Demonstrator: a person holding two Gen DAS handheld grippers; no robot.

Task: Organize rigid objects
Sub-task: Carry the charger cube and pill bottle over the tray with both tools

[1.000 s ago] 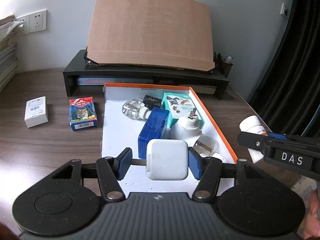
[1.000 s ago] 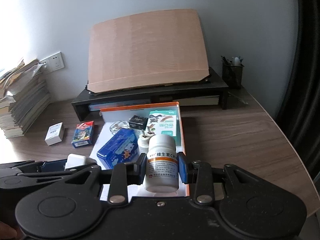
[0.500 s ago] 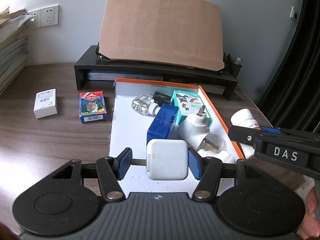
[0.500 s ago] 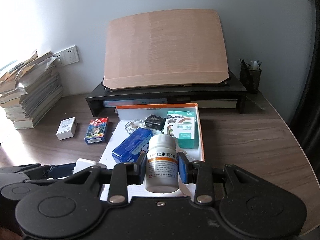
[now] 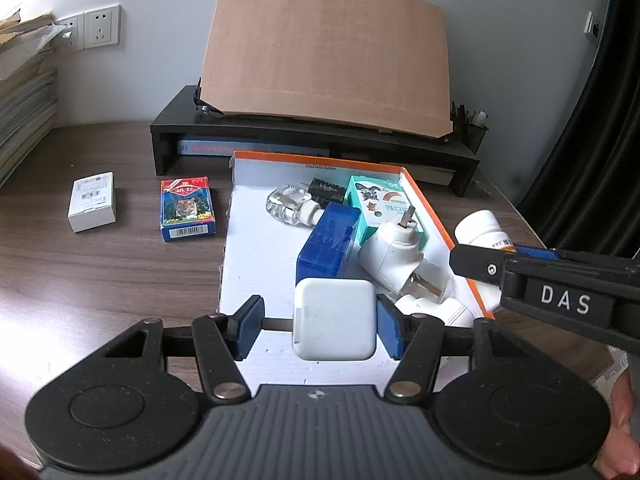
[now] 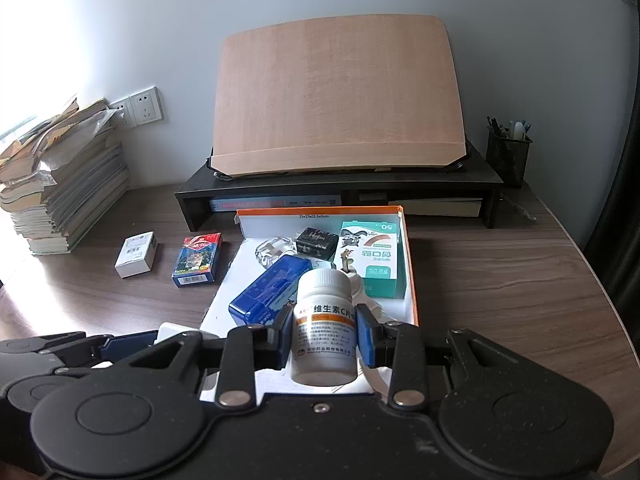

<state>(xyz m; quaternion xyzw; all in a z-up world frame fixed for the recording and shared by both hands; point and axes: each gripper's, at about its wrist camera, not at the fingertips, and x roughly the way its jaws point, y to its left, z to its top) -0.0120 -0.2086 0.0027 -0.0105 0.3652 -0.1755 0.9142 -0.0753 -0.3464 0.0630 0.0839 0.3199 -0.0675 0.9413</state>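
My left gripper (image 5: 319, 330) is shut on a white square charger (image 5: 335, 324); a dark prong side meets the left pad and the right pad presses its other side. It hangs over the near end of a white box with an orange rim (image 5: 424, 200). My right gripper (image 6: 325, 334) is shut on a white pill bottle (image 6: 324, 320) with an orange-banded label, over the box's near right part (image 6: 412, 280). In the left wrist view the bottle (image 5: 480, 226) shows beside the right rim. A card pack (image 5: 187, 208) and a small white box (image 5: 92, 202) lie on the desk to the left.
Inside the box lie a blue case (image 5: 328, 244), a clear bottle (image 5: 286, 208), a black case (image 6: 316, 242), a teal carton (image 6: 370, 260) and white plug-in devices (image 5: 390, 252). A black stand (image 6: 340, 192) with a wooden board stands behind; books (image 6: 60, 184) left, pen holder (image 6: 508, 152) right.
The scene has slid slightly to the right in both views as the hands turned a little. Each gripper keeps its object in the same hold.
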